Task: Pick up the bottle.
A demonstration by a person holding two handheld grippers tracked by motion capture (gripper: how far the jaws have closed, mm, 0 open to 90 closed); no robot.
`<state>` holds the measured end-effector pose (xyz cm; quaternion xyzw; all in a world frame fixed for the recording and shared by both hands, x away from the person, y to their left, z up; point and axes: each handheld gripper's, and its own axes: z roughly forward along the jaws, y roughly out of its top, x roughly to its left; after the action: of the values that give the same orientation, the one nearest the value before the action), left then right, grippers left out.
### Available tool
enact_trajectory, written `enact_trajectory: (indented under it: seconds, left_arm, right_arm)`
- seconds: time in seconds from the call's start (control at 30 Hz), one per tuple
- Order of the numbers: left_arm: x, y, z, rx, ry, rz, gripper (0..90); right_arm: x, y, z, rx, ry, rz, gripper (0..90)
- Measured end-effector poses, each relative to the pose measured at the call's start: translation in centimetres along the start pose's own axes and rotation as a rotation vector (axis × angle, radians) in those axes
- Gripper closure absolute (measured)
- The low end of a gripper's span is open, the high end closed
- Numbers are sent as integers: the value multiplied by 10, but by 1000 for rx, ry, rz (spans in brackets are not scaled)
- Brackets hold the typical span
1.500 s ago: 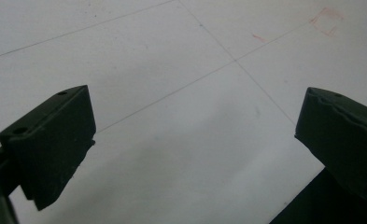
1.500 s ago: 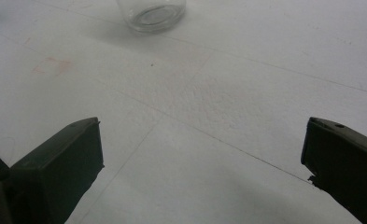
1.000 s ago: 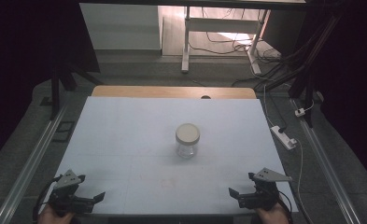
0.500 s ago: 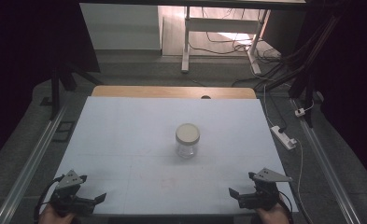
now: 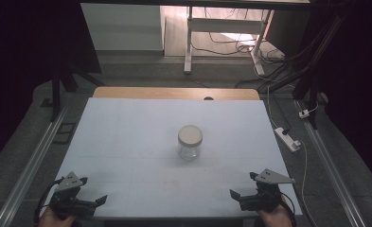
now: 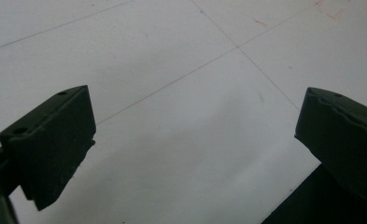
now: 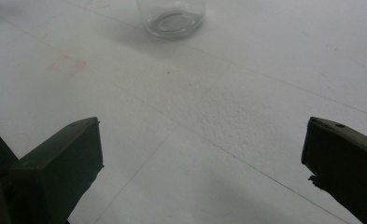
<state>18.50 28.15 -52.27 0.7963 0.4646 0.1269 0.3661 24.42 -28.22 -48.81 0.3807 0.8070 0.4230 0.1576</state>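
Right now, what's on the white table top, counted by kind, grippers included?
Glass jar with a beige lid: 1
Black two-jaw grippers, both open: 2, the left gripper and the right gripper
Total: 3

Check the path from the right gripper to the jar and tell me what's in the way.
Nothing visible blocks it. The right gripper sits open at the table's near edge, and bare white surface runs from its jaws up to the lidded glass jar standing mid-table; the right gripper view shows the jar ahead.
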Motion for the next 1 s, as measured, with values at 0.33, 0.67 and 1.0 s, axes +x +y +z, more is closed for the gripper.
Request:
enact_trajectory:
  seconds: [0.33, 0.67, 1.0]
  left_arm:
    - [1, 0, -1, -5, -1, -14, 0]
    - [0, 1, -1, -8, -3, -13, 0]
    - [-1, 1, -1, -3, -6, -2, 0]
  right_arm:
    - [6, 6, 5, -17, 30, -37, 0]
    - [13, 16, 15, -27, 53, -70, 0]
    - [16, 28, 30, -24, 111, -98, 0]
